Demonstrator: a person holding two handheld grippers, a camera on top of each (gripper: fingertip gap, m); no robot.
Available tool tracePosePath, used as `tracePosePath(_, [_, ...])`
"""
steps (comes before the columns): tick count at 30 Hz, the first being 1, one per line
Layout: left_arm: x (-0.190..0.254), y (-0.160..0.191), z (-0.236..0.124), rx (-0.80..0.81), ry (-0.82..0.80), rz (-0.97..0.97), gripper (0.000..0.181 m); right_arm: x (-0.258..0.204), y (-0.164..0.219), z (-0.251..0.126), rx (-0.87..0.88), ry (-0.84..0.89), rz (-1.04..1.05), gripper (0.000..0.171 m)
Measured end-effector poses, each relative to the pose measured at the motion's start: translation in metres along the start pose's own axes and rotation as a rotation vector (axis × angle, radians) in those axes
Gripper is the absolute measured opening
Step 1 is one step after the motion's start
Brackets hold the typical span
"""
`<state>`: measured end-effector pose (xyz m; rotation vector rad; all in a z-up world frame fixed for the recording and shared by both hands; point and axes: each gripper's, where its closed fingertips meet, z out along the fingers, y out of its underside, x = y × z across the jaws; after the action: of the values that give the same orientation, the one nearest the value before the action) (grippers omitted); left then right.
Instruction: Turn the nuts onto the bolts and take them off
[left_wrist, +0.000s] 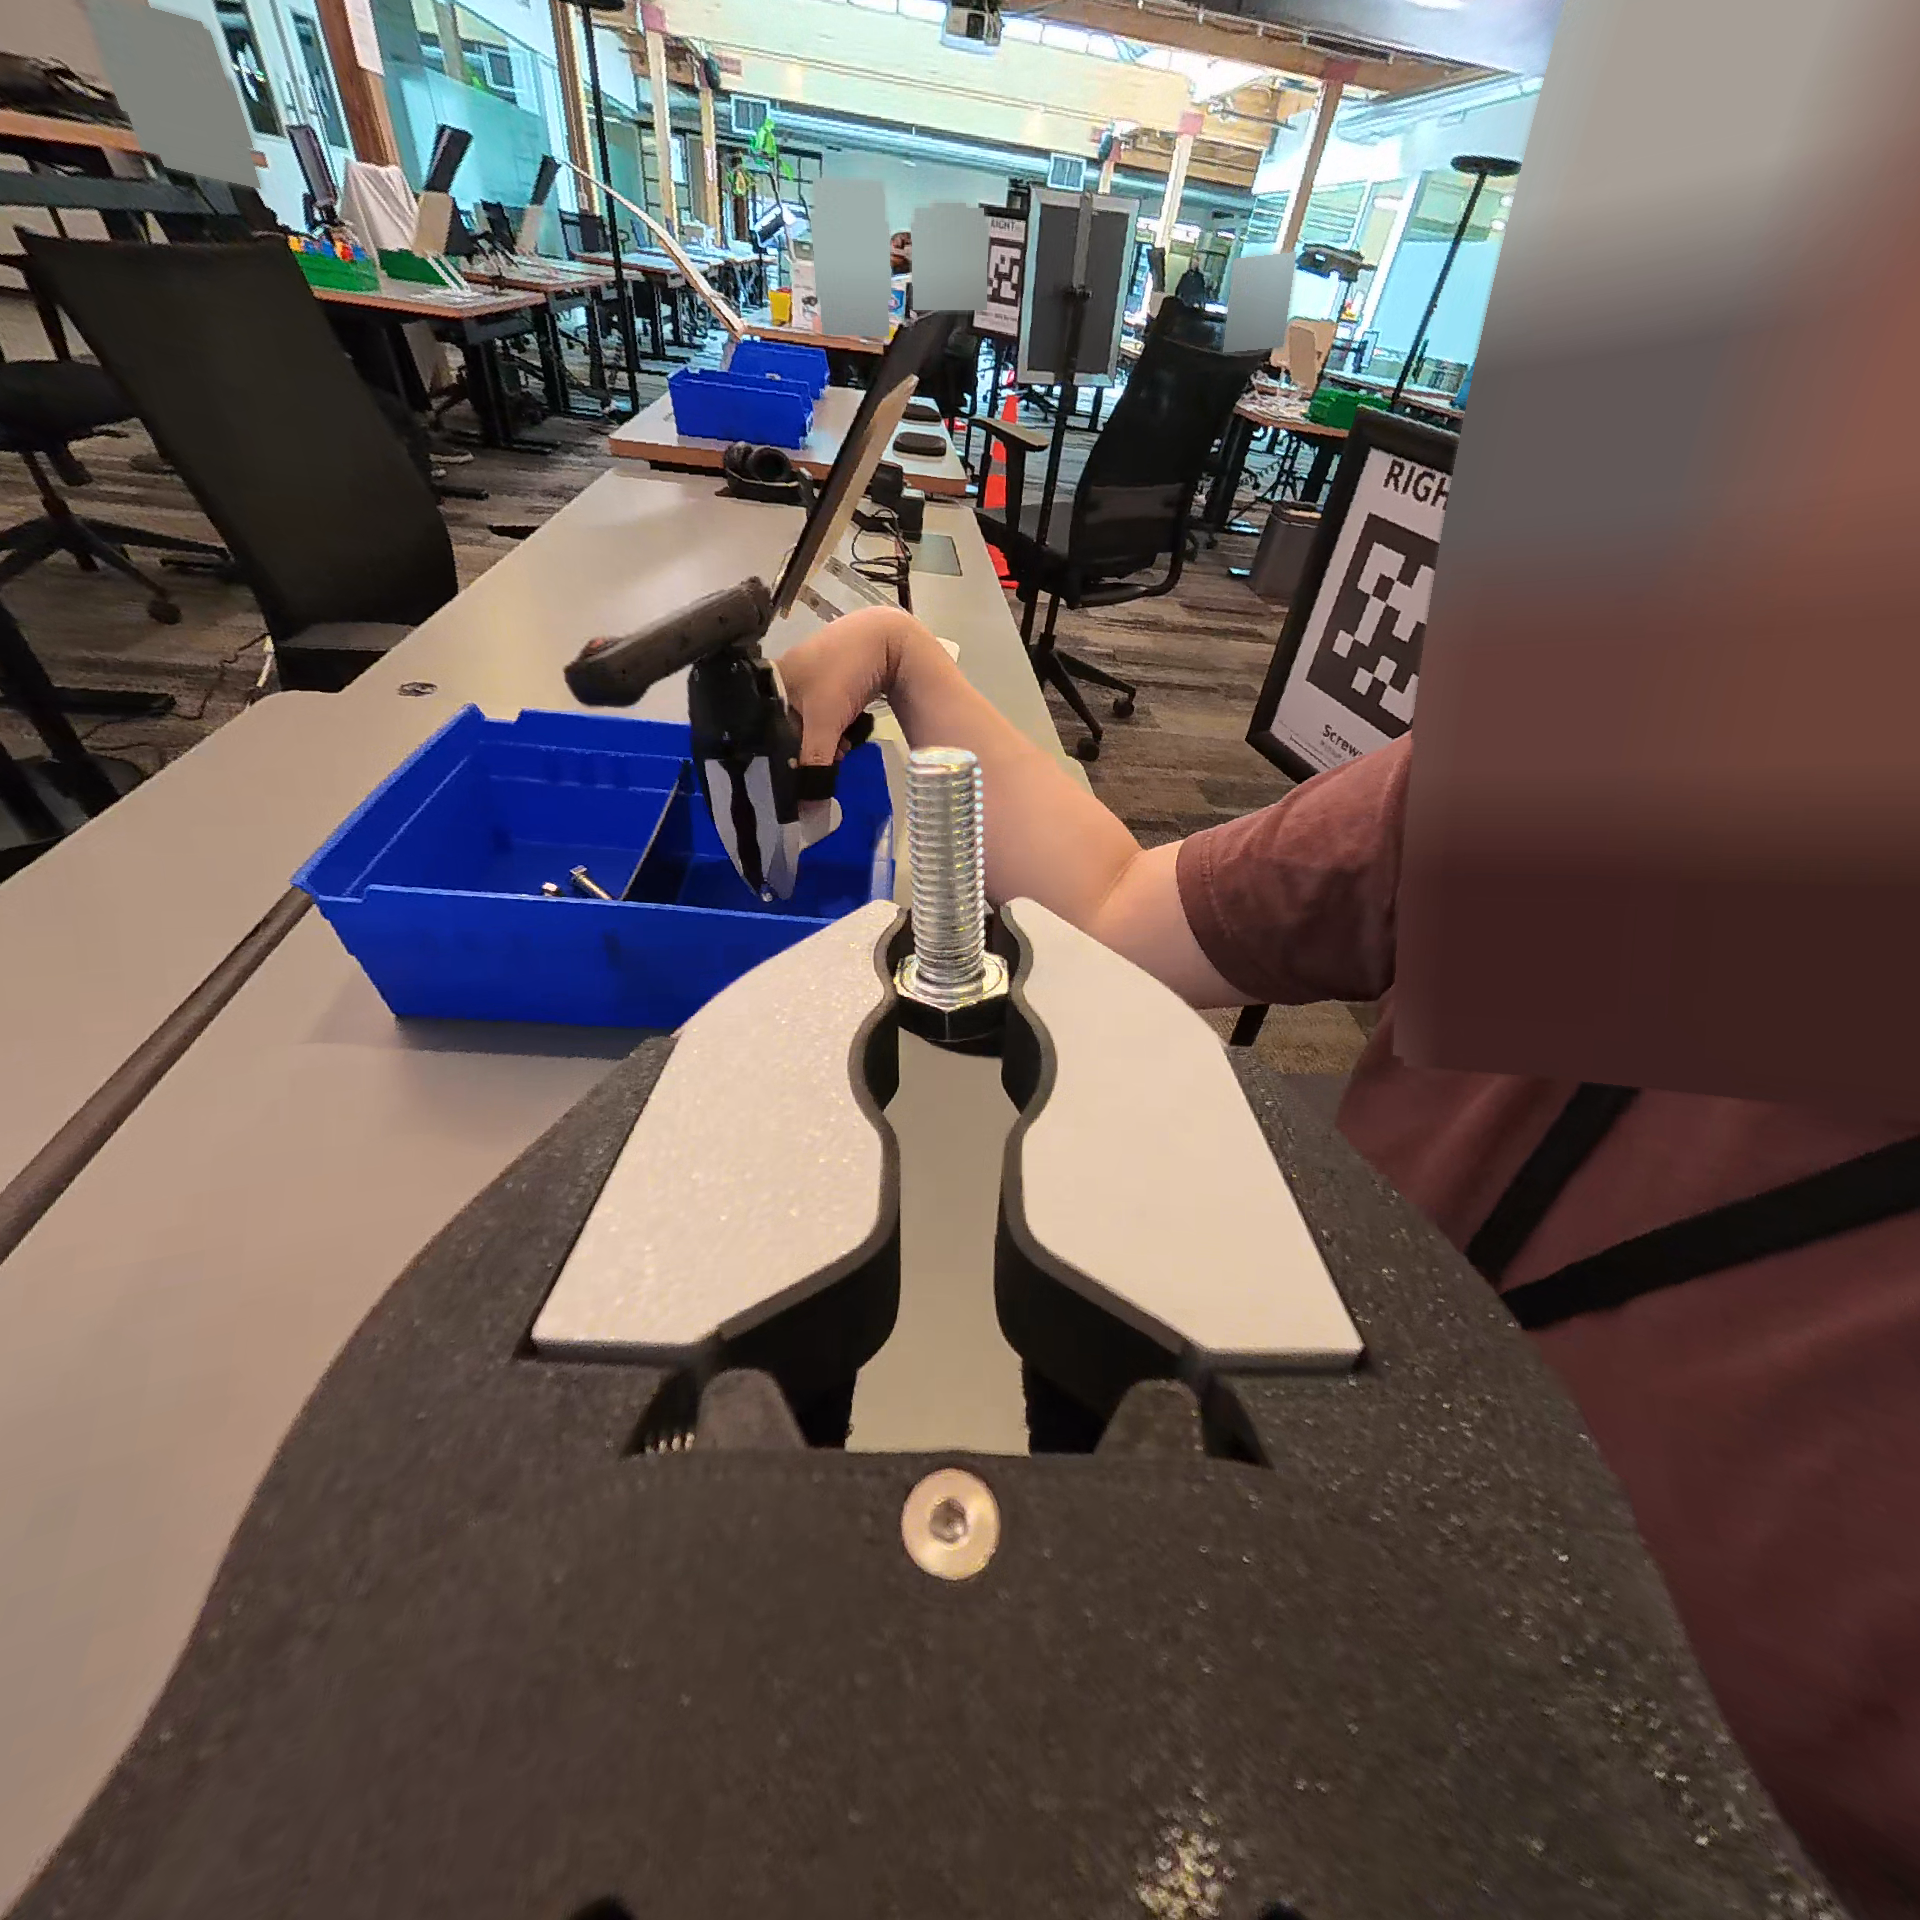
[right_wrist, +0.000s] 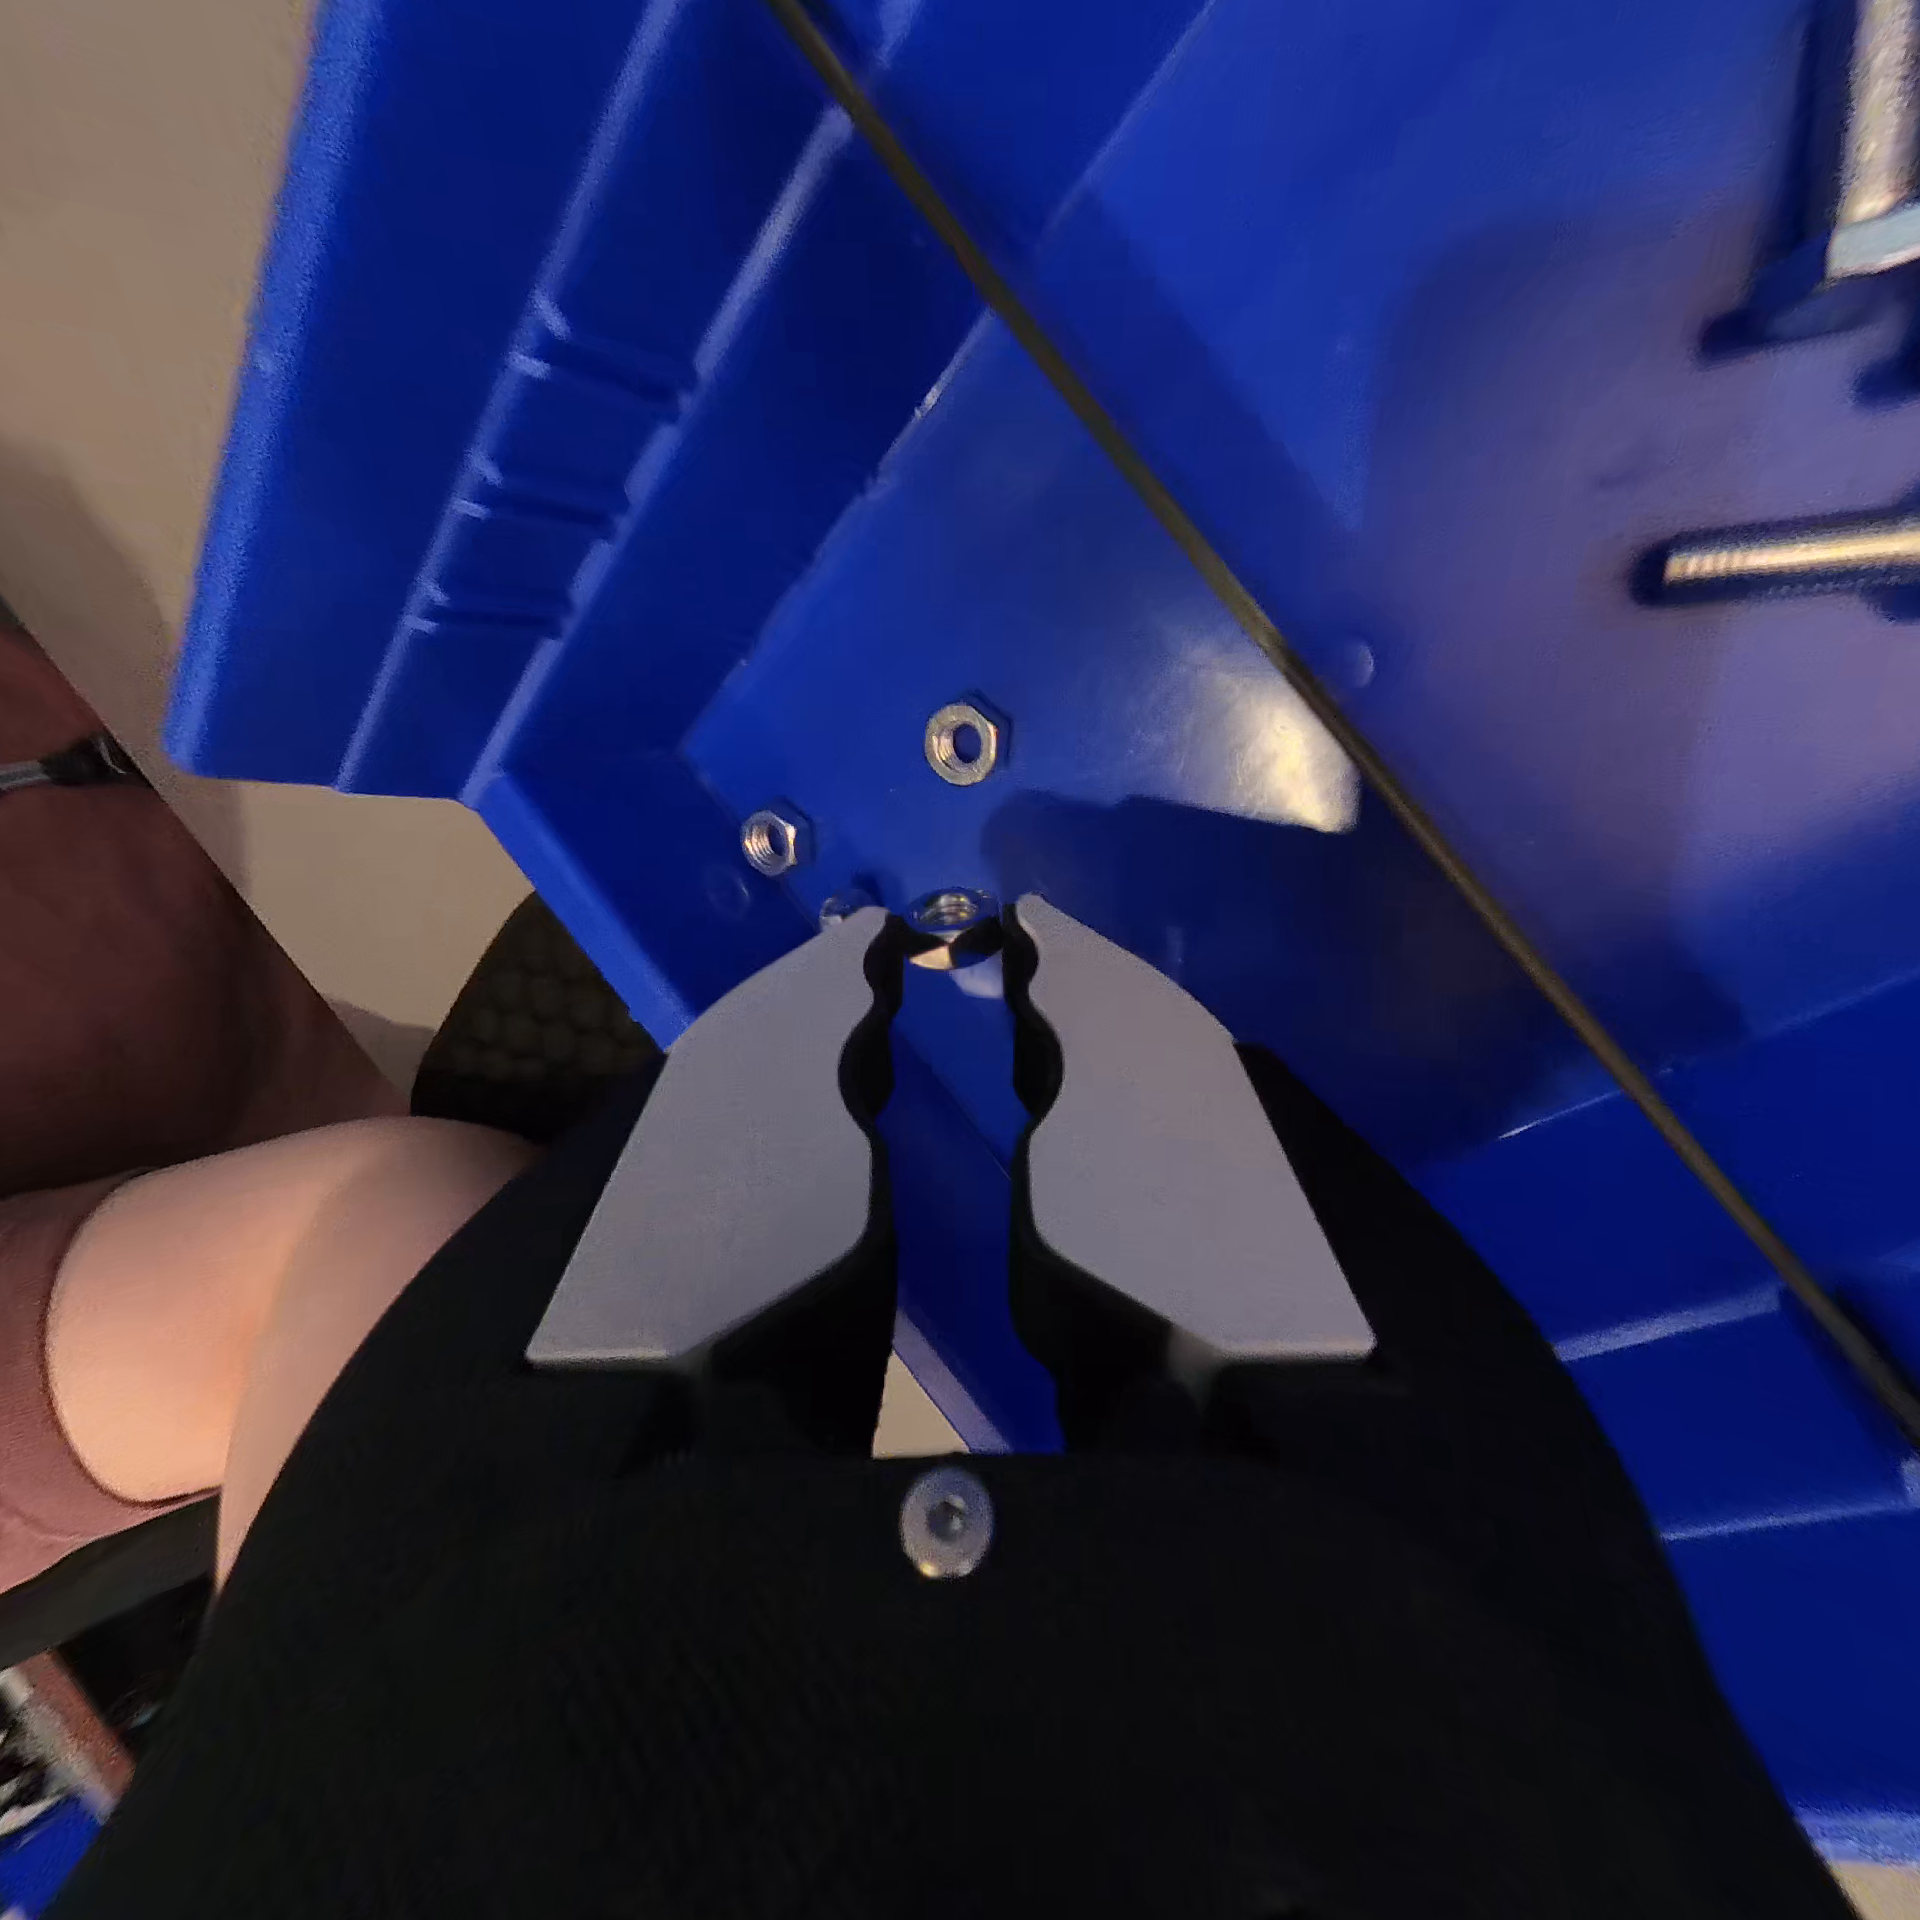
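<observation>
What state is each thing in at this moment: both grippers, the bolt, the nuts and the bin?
left gripper: shut on the bolt's head
bolt: upright, thread bare, no nut on it
right gripper: inside the bin, fingertips around a nut, grip uncertain
nut at the fingertips: on the bin floor
two other nuts: loose, flat on the bin floor
blue bin: on the table, divided by a partition

A long pale grey bench (left_wrist: 582, 582) runs back into an open workroom. Black office chairs (left_wrist: 1132, 468) stand on patterned dark carpet (left_wrist: 1164, 748). Farther desks (left_wrist: 436, 301) carry monitors, and timber posts (left_wrist: 665, 114) rise to a bright ceiling, lit perhaps by skylights. A framed sign (left_wrist: 1361, 603) stands at right.
</observation>
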<state>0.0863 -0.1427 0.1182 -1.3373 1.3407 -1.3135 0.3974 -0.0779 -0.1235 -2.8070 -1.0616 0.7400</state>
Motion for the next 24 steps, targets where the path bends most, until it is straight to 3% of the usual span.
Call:
tracePosePath(3, [-0.002, 0.000, -0.001, 0.003, -0.011, -0.003, 0.014, -0.003, -0.007, -0.015, 0.084, 0.043, -0.022, 0.033])
tracePosePath(8, [-0.011, 0.004, 0.003, -0.017, -0.059, 0.002, 0.014, -0.019, -0.024, -0.051, 0.212, 0.205, -0.122, 0.036])
tracePosePath(14, [-0.042, 0.011, 0.018, -0.052, -0.271, 0.085, 0.014, -0.116, -0.125, -0.102, 0.609, 0.368, -0.654, 0.042])
tracePosePath(16, [-0.049, 0.017, 0.025, -0.087, -0.322, 0.119, 0.014, -0.176, -0.159, -0.113, 0.810, 0.235, -0.805, 0.041])
tracePosePath(19, [-0.054, 0.023, 0.033, -0.111, -0.353, 0.127, 0.014, -0.258, -0.184, -0.116, 1.017, -0.099, -0.921, 0.037])
tracePosePath(24, [-0.052, 0.023, 0.039, -0.091, -0.333, 0.106, 0.014, -0.307, -0.207, -0.096, 1.082, -0.420, -0.860, 0.031])
